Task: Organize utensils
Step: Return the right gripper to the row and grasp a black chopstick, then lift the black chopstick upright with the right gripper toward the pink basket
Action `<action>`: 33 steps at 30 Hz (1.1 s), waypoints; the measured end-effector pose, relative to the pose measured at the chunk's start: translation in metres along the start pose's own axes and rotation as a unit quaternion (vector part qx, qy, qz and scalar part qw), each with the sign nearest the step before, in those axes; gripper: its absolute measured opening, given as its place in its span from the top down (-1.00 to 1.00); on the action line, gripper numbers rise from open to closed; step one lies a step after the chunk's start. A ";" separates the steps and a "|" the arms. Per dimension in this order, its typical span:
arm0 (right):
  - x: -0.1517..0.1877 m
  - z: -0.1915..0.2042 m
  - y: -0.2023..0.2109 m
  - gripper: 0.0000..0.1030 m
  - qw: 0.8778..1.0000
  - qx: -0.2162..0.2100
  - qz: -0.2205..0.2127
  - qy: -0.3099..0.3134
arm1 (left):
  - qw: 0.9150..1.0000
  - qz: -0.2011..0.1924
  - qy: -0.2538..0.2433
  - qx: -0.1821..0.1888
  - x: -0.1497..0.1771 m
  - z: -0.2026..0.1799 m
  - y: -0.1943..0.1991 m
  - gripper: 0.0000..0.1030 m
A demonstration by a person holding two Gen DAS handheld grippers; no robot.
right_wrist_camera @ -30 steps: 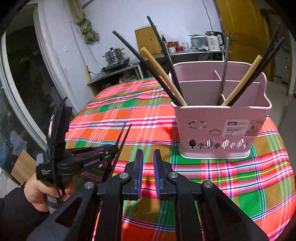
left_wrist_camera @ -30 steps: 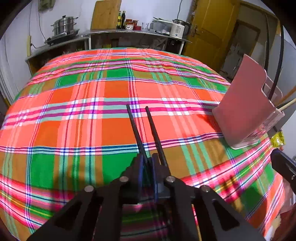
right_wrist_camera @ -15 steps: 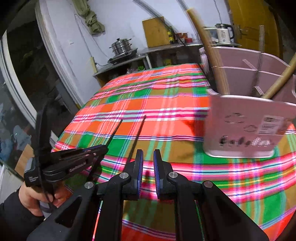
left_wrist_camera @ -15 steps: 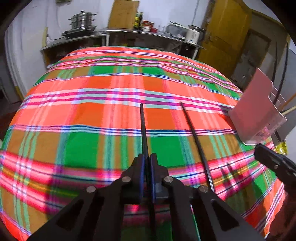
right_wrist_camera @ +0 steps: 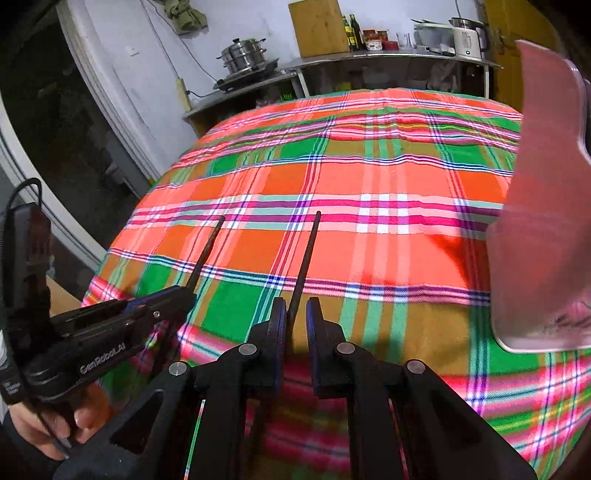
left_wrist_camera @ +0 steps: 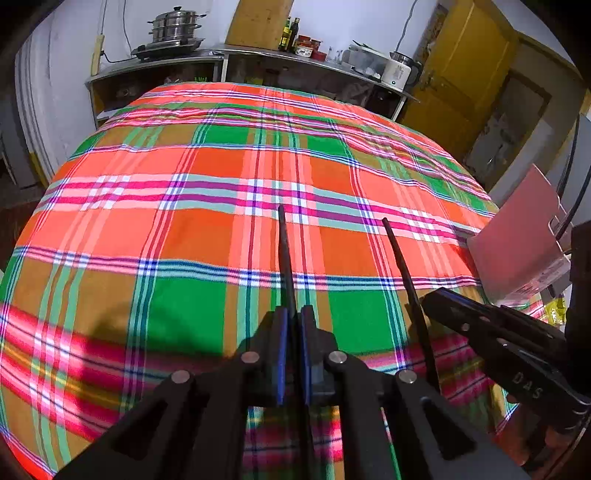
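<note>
Your left gripper has its fingers clamped on one black chopstick, which sticks straight out ahead over the plaid tablecloth near the front edge of the surface. The second black chopstick runs between the fingers of your right gripper; those fingers stand a little apart, the rod close against the left one, and I cannot tell whether they grip it. Seen from the left wrist, this second chopstick lies just to the right of the first, both pointing toward the far edge, with your right gripper beside it. The pink utensil basket stands upright near the right edge of the surface, well apart from both chopstick tips. A counter with a steel steamer pot stands beyond the far edge.
</note>
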State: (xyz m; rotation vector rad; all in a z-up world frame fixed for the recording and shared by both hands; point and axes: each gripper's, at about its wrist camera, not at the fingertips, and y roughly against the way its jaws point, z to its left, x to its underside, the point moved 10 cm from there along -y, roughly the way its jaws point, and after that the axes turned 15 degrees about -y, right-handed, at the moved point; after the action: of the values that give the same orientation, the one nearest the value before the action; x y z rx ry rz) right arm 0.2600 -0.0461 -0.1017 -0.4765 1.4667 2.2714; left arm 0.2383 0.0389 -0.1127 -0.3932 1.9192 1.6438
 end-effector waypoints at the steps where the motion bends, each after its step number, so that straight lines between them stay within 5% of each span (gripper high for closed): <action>1: -0.001 0.000 -0.002 0.78 1.000 0.003 0.002 0.001 | 1.000 0.001 -0.002 -0.001 -0.001 0.000 -0.001 0.85; 15: -0.004 0.009 -0.020 0.83 0.998 0.046 0.012 0.028 | 0.999 0.008 -0.031 -0.011 -0.014 0.002 -0.011 0.85; 22: -0.008 0.014 -0.015 0.86 0.999 0.028 0.015 0.021 | 1.000 0.005 -0.012 -0.003 -0.016 0.005 -0.006 0.87; 33: -0.030 0.033 0.031 0.89 0.999 -0.009 -0.034 0.023 | 0.999 -0.052 -0.013 0.004 -0.042 0.001 0.050 0.89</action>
State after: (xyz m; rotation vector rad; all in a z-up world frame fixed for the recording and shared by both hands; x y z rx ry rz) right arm 0.2682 -0.0314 -0.0504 -0.5789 1.4308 2.2361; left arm 0.2434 0.0441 -0.0478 -0.4579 1.8554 1.5658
